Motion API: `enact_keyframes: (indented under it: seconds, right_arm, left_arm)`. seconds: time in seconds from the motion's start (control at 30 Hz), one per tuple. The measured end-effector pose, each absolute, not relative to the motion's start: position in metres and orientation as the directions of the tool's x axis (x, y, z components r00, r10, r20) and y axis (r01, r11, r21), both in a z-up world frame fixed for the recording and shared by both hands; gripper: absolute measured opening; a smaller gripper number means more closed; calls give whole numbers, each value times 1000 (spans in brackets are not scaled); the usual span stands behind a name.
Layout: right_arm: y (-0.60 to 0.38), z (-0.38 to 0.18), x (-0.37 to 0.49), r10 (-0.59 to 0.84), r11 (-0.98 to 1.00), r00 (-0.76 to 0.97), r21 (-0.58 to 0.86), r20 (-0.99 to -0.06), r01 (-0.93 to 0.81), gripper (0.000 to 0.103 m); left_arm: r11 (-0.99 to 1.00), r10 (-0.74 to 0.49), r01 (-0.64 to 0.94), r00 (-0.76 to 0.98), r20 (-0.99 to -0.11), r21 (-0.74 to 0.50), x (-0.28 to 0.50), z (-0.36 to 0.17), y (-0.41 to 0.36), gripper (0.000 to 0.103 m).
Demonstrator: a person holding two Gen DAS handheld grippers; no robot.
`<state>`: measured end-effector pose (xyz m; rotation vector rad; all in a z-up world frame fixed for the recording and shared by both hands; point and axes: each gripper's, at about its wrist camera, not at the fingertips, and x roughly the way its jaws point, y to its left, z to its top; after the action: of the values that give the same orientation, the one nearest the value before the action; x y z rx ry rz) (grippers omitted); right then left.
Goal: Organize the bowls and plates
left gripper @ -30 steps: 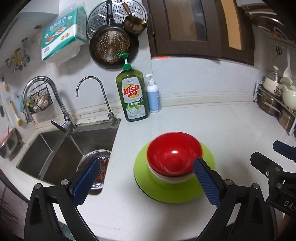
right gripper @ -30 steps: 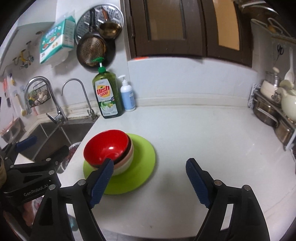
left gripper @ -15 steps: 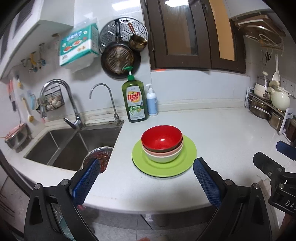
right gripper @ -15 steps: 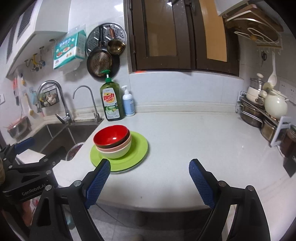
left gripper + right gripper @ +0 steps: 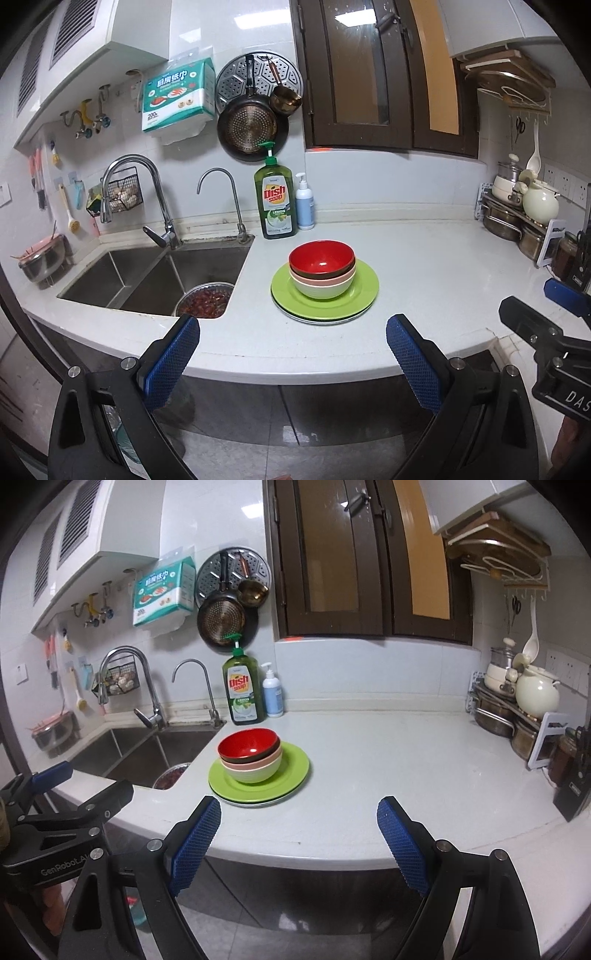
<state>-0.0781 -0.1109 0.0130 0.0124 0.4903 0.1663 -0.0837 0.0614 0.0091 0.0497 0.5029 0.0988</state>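
Three nested bowls [image 5: 322,269], red on top, sit on stacked green plates [image 5: 325,295] ahead of the left tongs [image 5: 291,358], spread wide and empty. Right-wrist view: the right tongs [image 5: 299,834], equally wide, face that stack ahead-left.

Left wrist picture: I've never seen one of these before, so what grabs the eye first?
A red bowl tops a nest of bowls on a stack of green plates, mid-counter right of the sink. A green dish soap bottle stands behind by the wall. The left gripper frames the foreground, open and empty.
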Motion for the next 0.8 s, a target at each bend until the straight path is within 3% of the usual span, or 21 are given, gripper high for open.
enact_keyframes:
  seconds: [0.8]
  right_arm:
    - [-96,22,-120,103,995,888,60,-448,-85,88]
  left_arm:
    - [996,70,-37,894,-442,83,-117,24,79,103]
